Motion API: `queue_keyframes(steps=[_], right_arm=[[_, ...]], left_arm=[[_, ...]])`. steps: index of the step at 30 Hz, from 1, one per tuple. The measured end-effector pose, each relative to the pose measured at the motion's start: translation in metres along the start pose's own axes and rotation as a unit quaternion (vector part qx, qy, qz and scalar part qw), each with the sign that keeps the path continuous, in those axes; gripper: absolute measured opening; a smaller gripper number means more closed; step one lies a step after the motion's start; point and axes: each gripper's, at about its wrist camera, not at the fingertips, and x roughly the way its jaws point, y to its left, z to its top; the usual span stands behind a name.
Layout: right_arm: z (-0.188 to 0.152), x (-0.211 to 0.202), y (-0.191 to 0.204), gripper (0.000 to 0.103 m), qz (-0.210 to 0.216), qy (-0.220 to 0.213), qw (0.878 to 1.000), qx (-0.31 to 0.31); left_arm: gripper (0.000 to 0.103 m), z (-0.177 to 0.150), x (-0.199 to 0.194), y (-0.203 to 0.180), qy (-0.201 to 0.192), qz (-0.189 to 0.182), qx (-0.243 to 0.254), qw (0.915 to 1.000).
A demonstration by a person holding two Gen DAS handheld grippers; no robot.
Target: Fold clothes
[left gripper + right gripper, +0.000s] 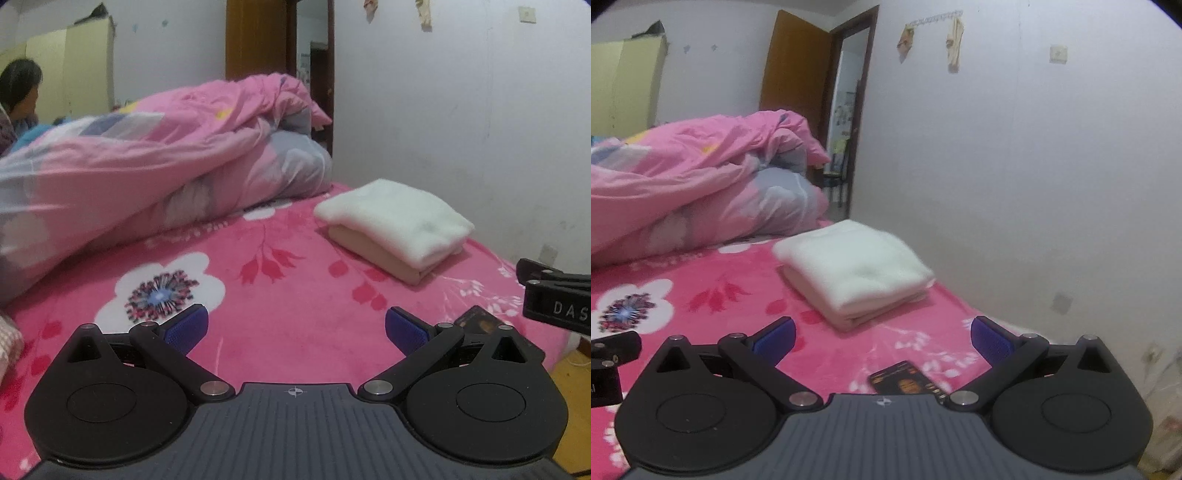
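A bed [295, 280] with a bright pink flowered cover is filling both views, running up against a white wall [461, 110]. A rumpled pink and grey quilt [147, 155] is lying heaped across the far left of the bed. Near the wall side, just in front of the quilt's end, the folded clothes [853, 275] are sitting in a neat stack — a white piece on top of a beige one. Both tools are hovering low over the near edge of the bed, well short of the stack: the left tool [295, 328] is holding its blue pads wide apart with nothing between them, and the right tool [882, 336] is doing the same. A small dark card [905, 380] is lying on the cover just ahead of the right tool.
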Motion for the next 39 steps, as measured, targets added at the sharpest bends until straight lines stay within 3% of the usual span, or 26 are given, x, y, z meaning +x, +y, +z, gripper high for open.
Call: queue_keyframes(steps=[5,11,18,39], right_arm=[[0.003,0.005,-0.002,0.103,0.0,0.021,1.0,0.019],[0.004,0.009,-0.005,0.103,-0.001,0.036,0.999,0.036],[0.004,0.007,-0.003,0.103,-0.007,0.032,0.999,0.031],[0.004,0.007,0.008,0.103,-0.007,0.028,1.0,0.01]], left_arm=[[0.103,0.001,0.007,0.001,0.022,-0.01,-0.013,0.9996],[0.103,0.001,0.006,0.002,0.0,-0.021,-0.02,0.9996],[0.103,-0.001,0.005,-0.005,-0.002,-0.017,-0.002,0.9998],[0.103,-0.004,0.006,0.001,0.001,-0.018,-0.014,0.9997]])
